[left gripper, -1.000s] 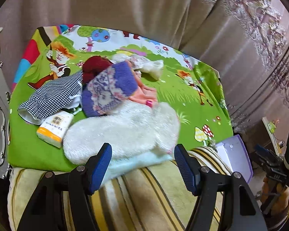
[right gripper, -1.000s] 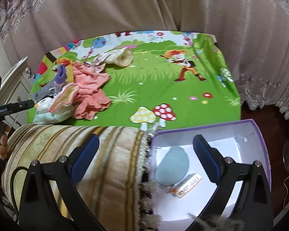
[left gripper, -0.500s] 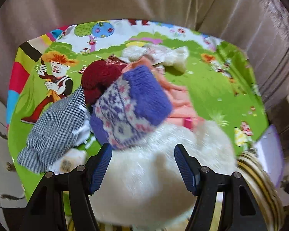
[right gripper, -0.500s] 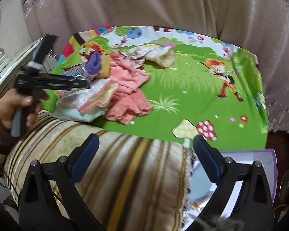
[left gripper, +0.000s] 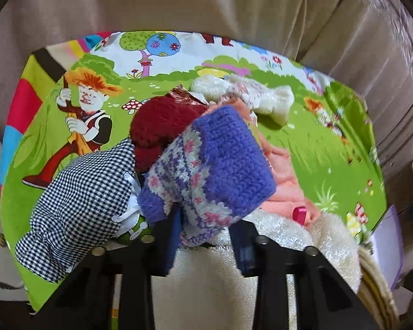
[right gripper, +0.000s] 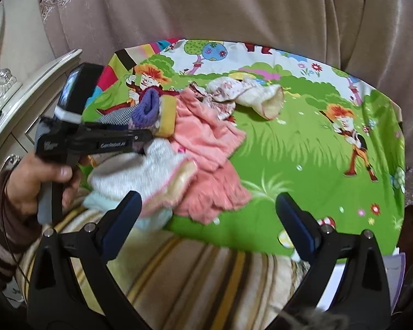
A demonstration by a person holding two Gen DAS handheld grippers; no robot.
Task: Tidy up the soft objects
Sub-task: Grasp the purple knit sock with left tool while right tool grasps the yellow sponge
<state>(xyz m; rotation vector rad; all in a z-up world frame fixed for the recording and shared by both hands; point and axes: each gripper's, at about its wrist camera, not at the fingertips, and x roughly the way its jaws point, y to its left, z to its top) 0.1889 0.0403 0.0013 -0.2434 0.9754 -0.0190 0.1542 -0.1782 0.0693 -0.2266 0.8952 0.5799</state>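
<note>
Left gripper [left gripper: 203,236] closing, jaws narrow, with the lower edge of a purple knitted sock [left gripper: 212,170] caught between them; pads look pressed into the knit. Same sock seen from the right wrist view at 10 o'clock of the pile, purple cuff [right gripper: 147,108] just above the left gripper's black body [right gripper: 96,140], gripped by a hand [right gripper: 38,181] in a striped sleeve.

Heap of soft things on a desk covered by a cartoon cloth [left gripper: 330,148]: dark red knit [left gripper: 162,121] at 11 o'clock of the sock and touching it, black-and-white checked fabric [left gripper: 82,200] at 8 o'clock, pink fleece [left gripper: 286,189] at 3 o'clock, white fluffy towel [left gripper: 311,239] at 5 o'clock beneath the gripper, cream floral cloth [left gripper: 256,96] at 1 o'clock, farther back.

Right gripper [right gripper: 206,220] spread wide, nothing between the jaws, hanging over a striped cushion [right gripper: 206,275] at the desk's near edge, the pink fleece just beyond its left finger. Beige curtain [right gripper: 206,8] behind the desk.
</note>
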